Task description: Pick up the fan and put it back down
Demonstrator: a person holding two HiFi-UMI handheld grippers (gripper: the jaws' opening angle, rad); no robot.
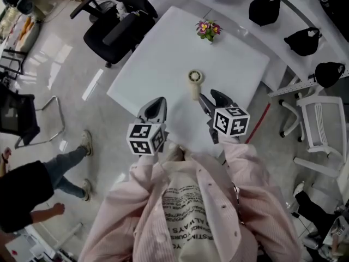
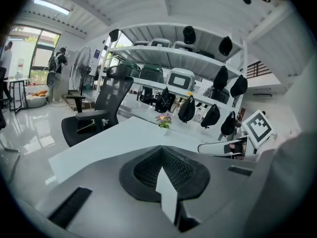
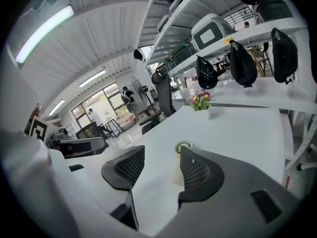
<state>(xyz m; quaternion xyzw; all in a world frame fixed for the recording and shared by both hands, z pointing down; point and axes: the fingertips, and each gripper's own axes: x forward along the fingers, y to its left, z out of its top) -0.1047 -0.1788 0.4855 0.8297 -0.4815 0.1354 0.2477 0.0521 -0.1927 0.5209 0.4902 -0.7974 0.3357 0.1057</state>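
We see bright, even light from windows (image 2: 27,48) and a ceiling strip light (image 3: 43,29); the floor (image 1: 62,56) glares, the white desk (image 1: 163,70) nearly blows out. Both gripper views bow and darken at the rim (fisheye), and the left tool (image 2: 162,155) blurs close up.
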